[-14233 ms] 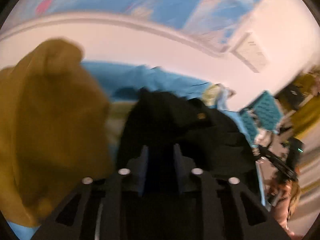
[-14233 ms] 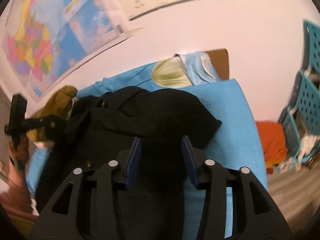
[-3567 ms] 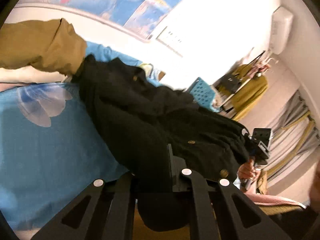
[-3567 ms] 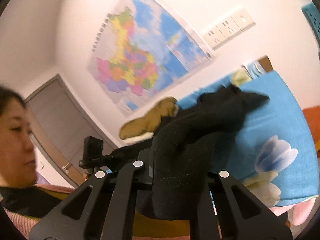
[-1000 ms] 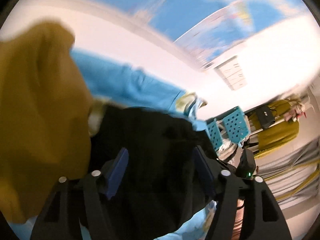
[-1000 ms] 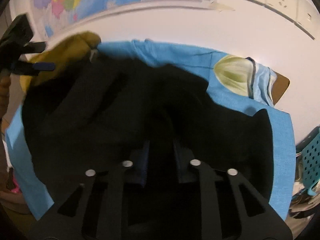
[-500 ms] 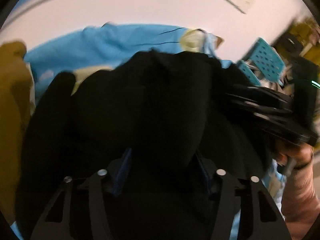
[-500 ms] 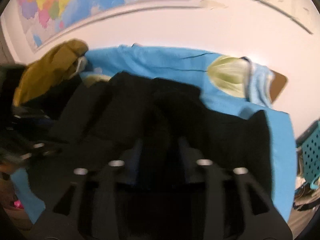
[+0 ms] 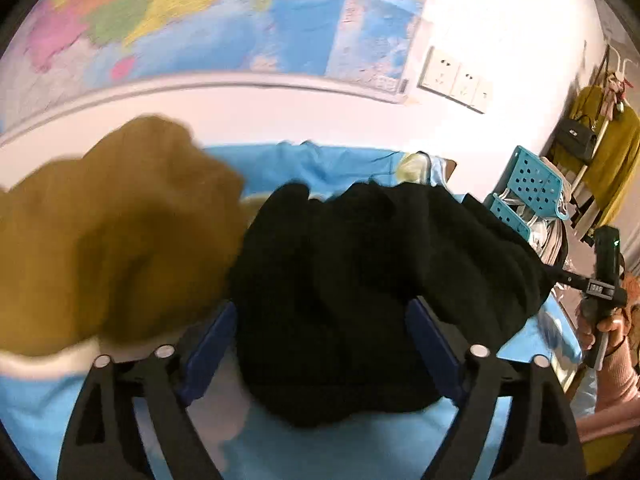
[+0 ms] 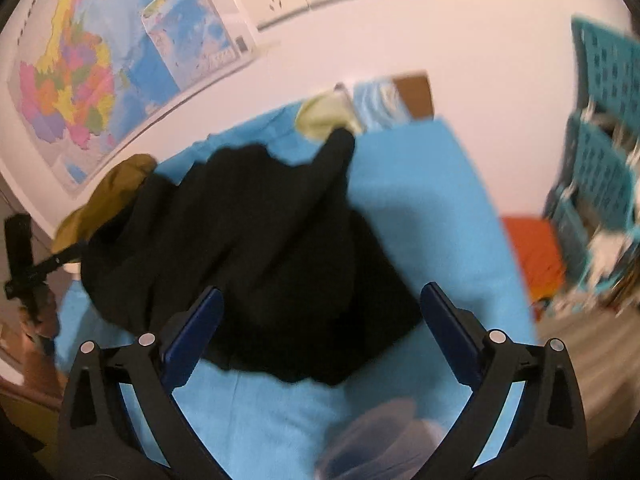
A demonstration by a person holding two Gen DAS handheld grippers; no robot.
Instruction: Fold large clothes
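Blue bedsheet point(image 10: 460, 208) under a wall map point(image 9: 192, 20). Black garment point(image 10: 256, 248) bunched mid-frame, long axis running lower center to upper right in the right view. Both just let go: right claw point(image 10: 320, 336) and left claw point(image 9: 320, 344) spread wide, holding nothing, cloth between but untouched. Mustard garment point(image 9: 104, 240) at left.

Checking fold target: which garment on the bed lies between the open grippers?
The black garment, bunched on the blue sheet; the mustard-brown garment sits off to its side.
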